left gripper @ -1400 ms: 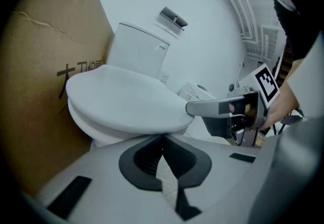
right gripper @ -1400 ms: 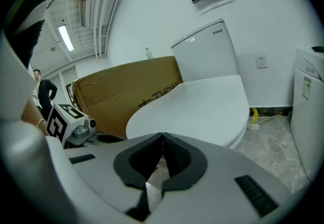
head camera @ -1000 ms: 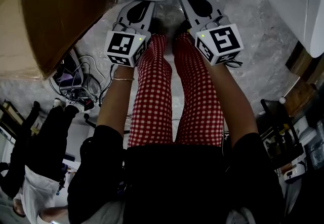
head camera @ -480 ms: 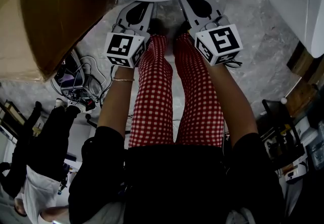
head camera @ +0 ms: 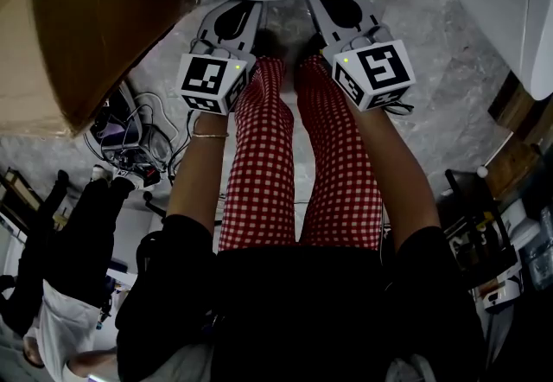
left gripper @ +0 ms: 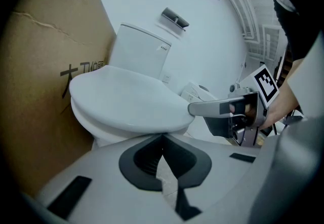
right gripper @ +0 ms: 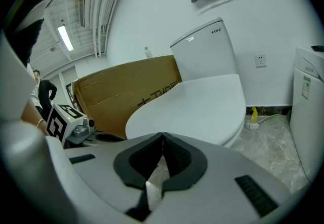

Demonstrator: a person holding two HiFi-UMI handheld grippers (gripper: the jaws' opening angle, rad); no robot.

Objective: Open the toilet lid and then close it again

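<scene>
Toilet lid (left gripper: 126, 96): down; left gripper (left gripper: 162, 138) and right gripper (right gripper: 163, 136) near its front edge, fingers (left gripper: 137, 161) pressed together, empty; opening seemingly pending, so next: tips under rim, lift.

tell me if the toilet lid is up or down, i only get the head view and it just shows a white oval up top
Observer: Down. In the left gripper view the toilet lid lies flat on the bowl.
Operator: is the left one gripping it
Observer: No. The left gripper is shut with nothing between its jaws, aimed at the lid's front edge.
Operator: and the right
Observer: The right gripper is shut and empty too, pointing at the lid's front.
</scene>
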